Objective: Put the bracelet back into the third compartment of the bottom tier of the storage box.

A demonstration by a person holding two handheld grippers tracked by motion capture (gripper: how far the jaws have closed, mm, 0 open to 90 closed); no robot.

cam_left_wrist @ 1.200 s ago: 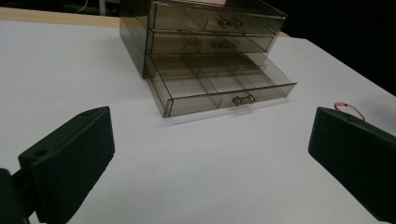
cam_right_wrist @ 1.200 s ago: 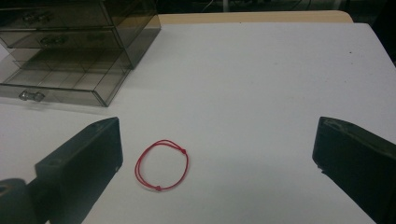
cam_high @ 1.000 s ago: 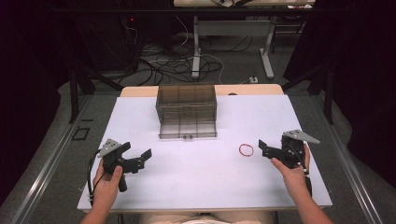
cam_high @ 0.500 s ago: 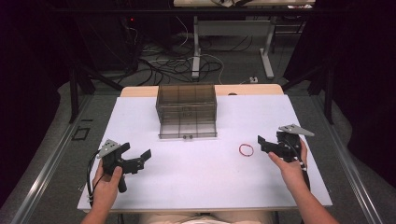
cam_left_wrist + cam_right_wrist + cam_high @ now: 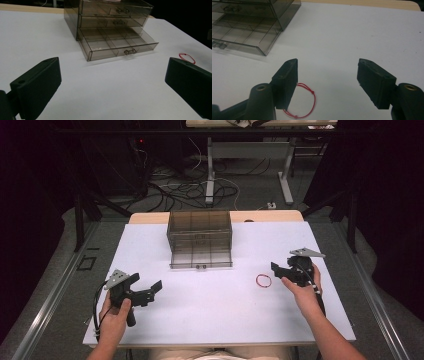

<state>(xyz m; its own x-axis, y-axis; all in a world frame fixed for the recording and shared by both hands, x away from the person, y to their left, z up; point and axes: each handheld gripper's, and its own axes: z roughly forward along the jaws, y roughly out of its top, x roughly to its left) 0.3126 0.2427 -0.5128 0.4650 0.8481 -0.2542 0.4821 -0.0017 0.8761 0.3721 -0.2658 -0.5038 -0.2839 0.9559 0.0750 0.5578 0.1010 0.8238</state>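
A red string loop (image 5: 263,280) lies on the white table (image 5: 220,315), right of a clear drawer box (image 5: 200,238) whose bottom drawer (image 5: 117,45) is pulled out; in the right gripper view a jaw hides part of it; the right gripper (image 5: 281,271), wide open and empty, has moved closer, now just beside it; the left gripper (image 5: 148,288) stays wide open, empty, well apart
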